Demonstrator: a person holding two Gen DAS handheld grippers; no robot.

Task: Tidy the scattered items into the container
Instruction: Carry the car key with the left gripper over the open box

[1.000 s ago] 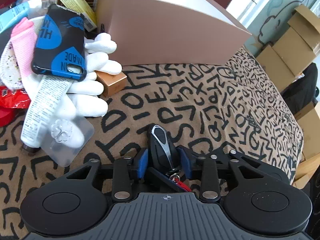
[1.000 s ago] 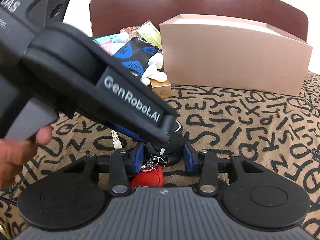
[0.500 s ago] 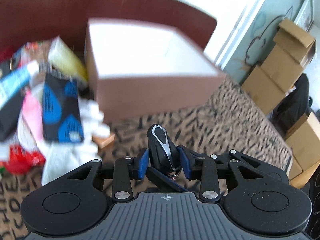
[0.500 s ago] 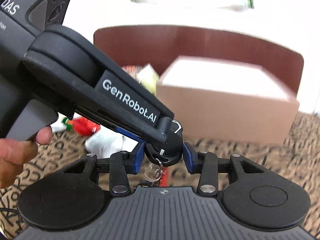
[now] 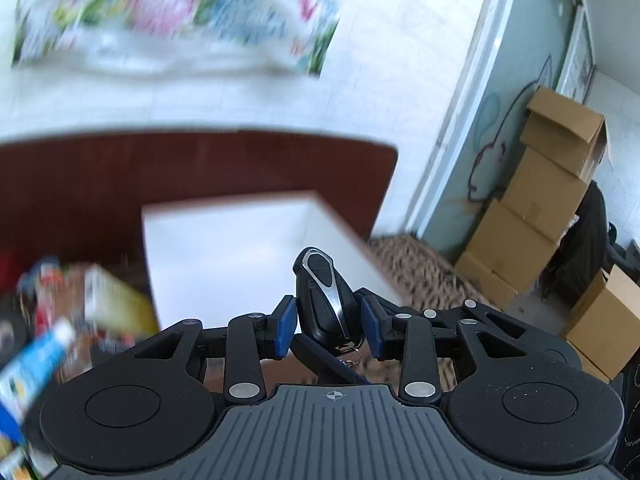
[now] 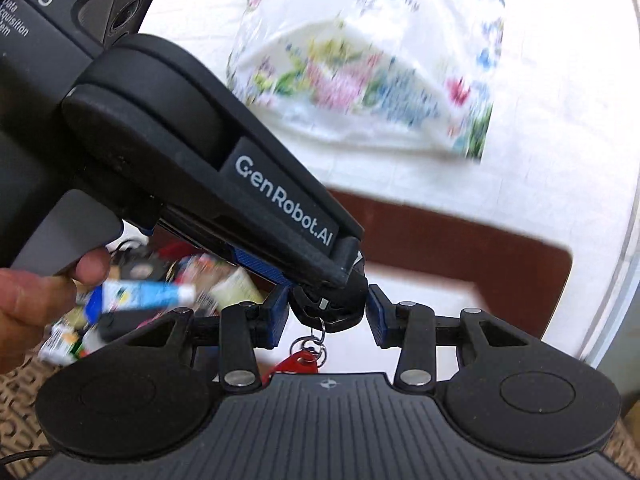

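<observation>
L tool [image 5: 327,329] is clenched on a black key fob [image 5: 325,300] w/ a chrome stripe, smooth and tapered, standing upright btwn the blue pads, above the near edge of the pink box [image 5: 224,248] w/ its white inside. R tool [image 6: 327,316] sits spread either side of the fob's base, pads apart from it. Only the R view shows the key ring and red tag [image 6: 298,362] hanging below. Blurred clutter lies left of the box.

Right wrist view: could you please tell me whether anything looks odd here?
The black key fob, clamped by the left gripper, also sits between the right gripper's pads; its red tag dangles.
</observation>
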